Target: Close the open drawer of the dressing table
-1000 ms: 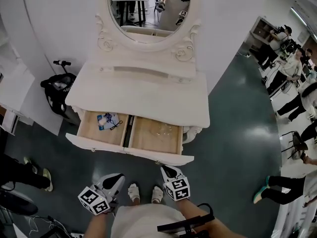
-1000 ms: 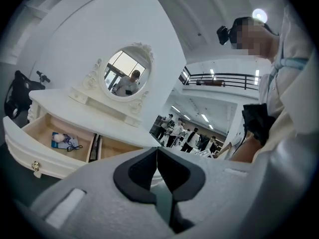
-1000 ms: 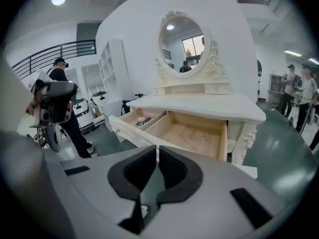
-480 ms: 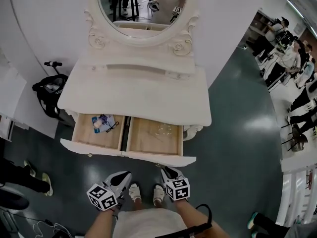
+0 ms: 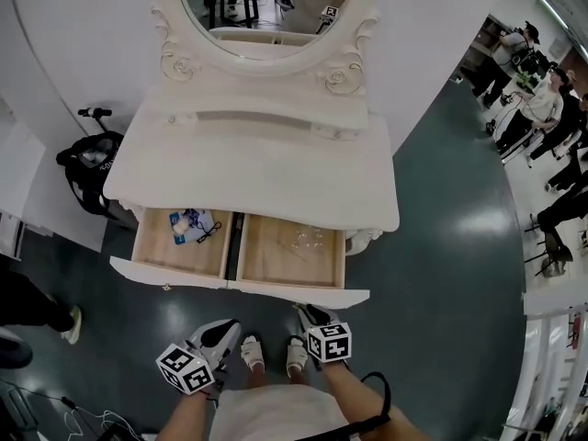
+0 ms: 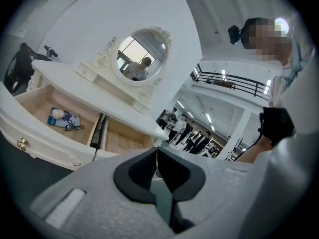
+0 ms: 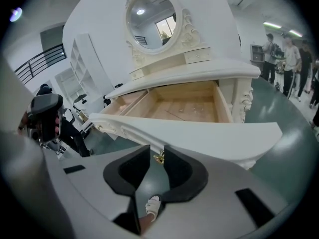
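A white dressing table (image 5: pixel 248 168) with an oval carved-frame mirror (image 5: pixel 266 12) stands against a white wall on a dark green floor (image 5: pixel 441 274). Two white-fronted drawers with pale wooden insides are pulled out side by side from its front edge. The left drawer (image 5: pixel 156 269) holds a small blue packet (image 5: pixel 184 225) with a black cord beside it, near the drawer's back. The right drawer (image 5: pixel 308 292) holds something clear and faint near its back, too indistinct to name.

The person stands at the front edge, white shoes (image 5: pixel 250 352) between the two grippers. The left gripper (image 5: pixel 228 326) hangs low, apart from the left drawer's front; in the left gripper view its jaws (image 6: pixel 157 156) meet at the tips with nothing between them. The right gripper (image 5: pixel 306 311) is just beside the right drawer's front. In the right gripper view its jaws (image 7: pixel 158 156) stand a narrow gap apart, and a small brass knob (image 7: pixel 159 158) on the underside of the drawer front shows in that gap; whether the tips touch it cannot be told.

A black bag (image 5: pixel 87 168) sits on the floor off the table's left corner, and people (image 5: pixel 528 81) stand well apart to the right.
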`<state>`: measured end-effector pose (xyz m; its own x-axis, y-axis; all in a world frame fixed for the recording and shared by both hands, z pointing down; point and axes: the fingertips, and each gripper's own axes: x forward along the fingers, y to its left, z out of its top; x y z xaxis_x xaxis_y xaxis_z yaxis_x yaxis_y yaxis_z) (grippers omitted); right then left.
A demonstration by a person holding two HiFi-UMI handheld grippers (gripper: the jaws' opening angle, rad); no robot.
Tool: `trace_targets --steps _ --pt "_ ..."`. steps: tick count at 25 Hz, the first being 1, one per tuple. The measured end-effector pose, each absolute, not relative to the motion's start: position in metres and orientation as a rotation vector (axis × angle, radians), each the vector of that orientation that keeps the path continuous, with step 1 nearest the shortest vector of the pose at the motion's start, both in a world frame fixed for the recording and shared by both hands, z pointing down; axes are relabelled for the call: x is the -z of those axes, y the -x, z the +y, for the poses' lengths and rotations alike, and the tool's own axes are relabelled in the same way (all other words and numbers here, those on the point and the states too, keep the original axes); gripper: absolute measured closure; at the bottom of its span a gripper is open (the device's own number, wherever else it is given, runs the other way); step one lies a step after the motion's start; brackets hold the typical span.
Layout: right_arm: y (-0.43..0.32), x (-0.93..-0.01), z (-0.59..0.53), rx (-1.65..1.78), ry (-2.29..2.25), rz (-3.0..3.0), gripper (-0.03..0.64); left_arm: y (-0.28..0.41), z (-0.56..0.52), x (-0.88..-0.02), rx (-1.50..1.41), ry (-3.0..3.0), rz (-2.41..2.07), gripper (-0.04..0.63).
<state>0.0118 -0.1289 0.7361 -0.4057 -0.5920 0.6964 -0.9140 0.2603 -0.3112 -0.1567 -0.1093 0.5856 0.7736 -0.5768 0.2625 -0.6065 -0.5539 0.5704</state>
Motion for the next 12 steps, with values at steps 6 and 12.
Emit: trace_targets --steps 6,12 --pt "-0.014 -0.739 -0.139 -1.018 -1.375 -2.084 0.543 0.15 -0.117 -0.587 -0.051 -2.3 -0.856 0.586" --pt "-0.016 -0.737 -0.16 -1.052 -1.413 -2.086 0.543 0.144 -0.124 -0.581 -0.041 -2.306 -0.832 0.586"
